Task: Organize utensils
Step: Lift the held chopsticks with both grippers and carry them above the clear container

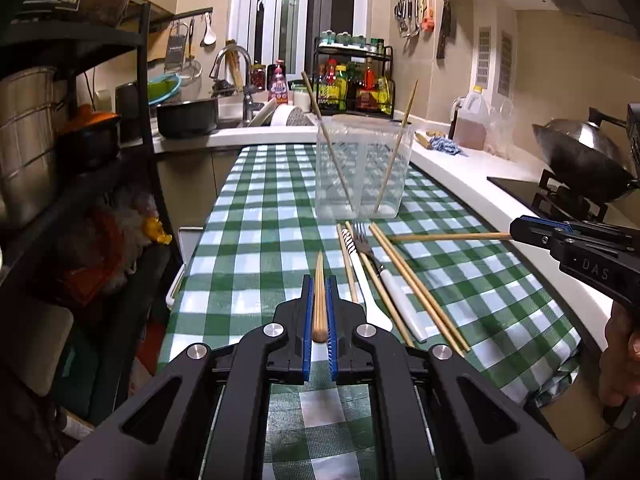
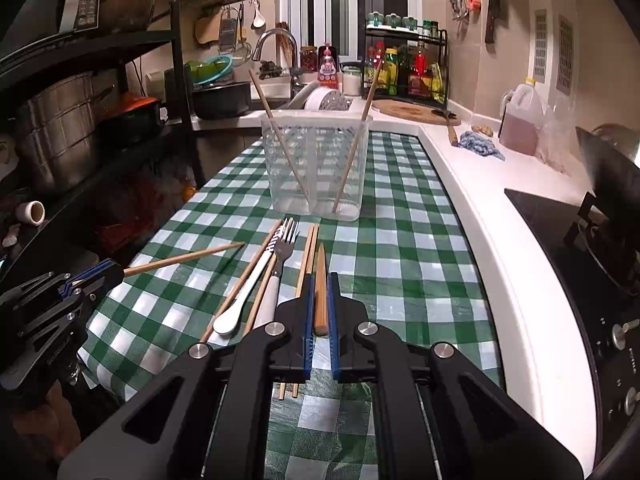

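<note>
- Two slim wooden chopsticks are clamped, one each: left gripper (image 1: 319, 296) grips its chopstick (image 1: 319, 292); right gripper (image 2: 320, 300) grips another chopstick (image 2: 320, 292).
- Loose chopsticks, a metal fork (image 2: 285, 250) and a white spoon (image 2: 244, 294) lie on the checked cloth (image 2: 400, 248) before the clear ribbed holder (image 2: 316, 168).
- Holder contains two leaning sticks.

Chopsticks (image 2: 310, 248): you have eight, though the overlapping ones are hard to separate
Forks (image 2: 288, 240): one
Spoons (image 2: 244, 292): one
Clear containers (image 2: 320, 118): one

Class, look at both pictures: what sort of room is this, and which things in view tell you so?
Most likely a home kitchen. A sink tap stands at the far end, a wok sits on the stove at the right, and a rack of sauce bottles stands on the counter.
</note>
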